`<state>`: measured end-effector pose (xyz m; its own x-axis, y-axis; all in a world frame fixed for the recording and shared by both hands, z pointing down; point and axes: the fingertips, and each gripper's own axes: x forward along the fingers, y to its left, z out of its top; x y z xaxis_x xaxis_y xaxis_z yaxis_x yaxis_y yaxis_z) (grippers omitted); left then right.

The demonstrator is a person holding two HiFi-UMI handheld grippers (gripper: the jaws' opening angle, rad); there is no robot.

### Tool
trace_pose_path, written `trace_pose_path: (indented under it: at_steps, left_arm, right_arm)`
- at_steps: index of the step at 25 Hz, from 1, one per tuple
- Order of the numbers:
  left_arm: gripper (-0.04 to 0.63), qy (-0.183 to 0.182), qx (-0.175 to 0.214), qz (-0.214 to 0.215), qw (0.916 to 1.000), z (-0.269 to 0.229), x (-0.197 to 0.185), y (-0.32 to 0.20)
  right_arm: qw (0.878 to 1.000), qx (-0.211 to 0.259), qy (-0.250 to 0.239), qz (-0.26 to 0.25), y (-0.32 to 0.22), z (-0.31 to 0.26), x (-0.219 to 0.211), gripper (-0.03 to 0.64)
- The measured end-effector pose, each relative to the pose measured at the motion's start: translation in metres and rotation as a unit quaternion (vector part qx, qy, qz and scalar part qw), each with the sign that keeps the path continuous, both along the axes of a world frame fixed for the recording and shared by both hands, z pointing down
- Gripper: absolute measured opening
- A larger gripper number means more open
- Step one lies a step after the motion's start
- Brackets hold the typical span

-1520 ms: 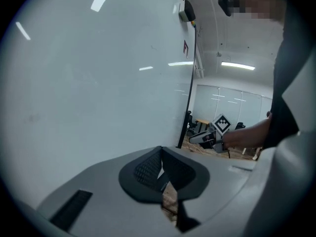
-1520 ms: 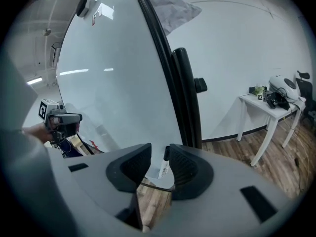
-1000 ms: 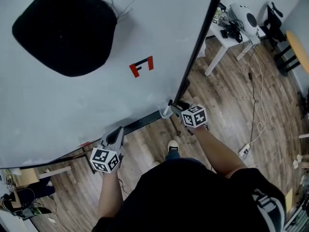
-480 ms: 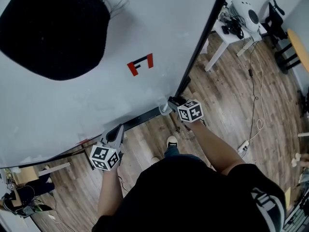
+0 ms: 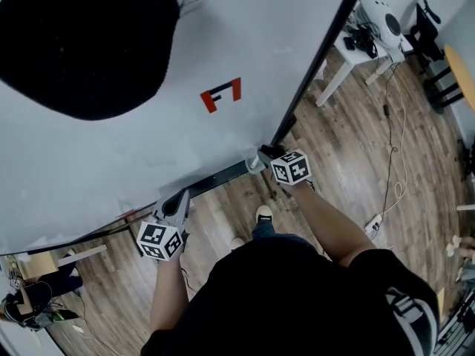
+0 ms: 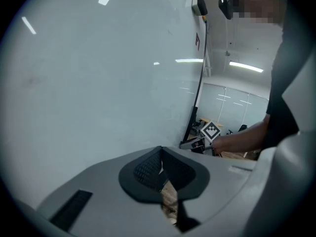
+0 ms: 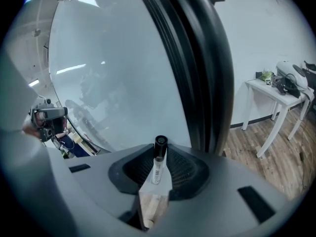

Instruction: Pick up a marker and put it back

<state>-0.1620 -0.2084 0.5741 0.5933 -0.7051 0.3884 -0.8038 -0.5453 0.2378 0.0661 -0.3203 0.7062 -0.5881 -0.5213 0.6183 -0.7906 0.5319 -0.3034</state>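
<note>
A white marker with a black cap (image 7: 157,161) stands between the pads of my right gripper (image 7: 159,174), whose jaws have just been closing and now press on it. In the head view this gripper (image 5: 261,157) is at the right end of the whiteboard's dark tray (image 5: 215,178), with the marker (image 5: 254,164) pale at its tip. My left gripper (image 5: 181,199) hovers by the tray further left, its jaws shut with nothing between them (image 6: 161,168). From the left gripper view the right gripper (image 6: 198,142) shows far along the board.
The whiteboard (image 5: 148,147) carries a red mark (image 5: 220,95) and a big black patch (image 5: 82,43). Its black frame edge (image 7: 197,68) runs close to the right gripper. A white table (image 5: 356,47) with gear stands on the wood floor, and a cable with a power strip (image 5: 375,227) lies there.
The right gripper has edged in and down at the tray's right end and its jaws have drawn in on the marker. The left gripper has kept still.
</note>
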Motion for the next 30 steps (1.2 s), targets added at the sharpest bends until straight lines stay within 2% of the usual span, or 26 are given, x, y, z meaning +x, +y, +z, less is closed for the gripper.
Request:
trace_pose_path:
  at_steps: [18, 30]
  left_arm:
    - [0.014, 0.003, 0.001, 0.005, 1.0, -0.002, 0.0, 0.009]
    - [0.014, 0.004, 0.022, 0.012, 0.9997, -0.016, -0.001, 0.02]
  right_arm:
    - [1.0, 0.019, 0.008, 0.001, 0.008, -0.012, 0.003, 0.061]
    - [0.998, 0.07, -0.002, 0.003, 0.021, -0.061, 0.004, 0.06]
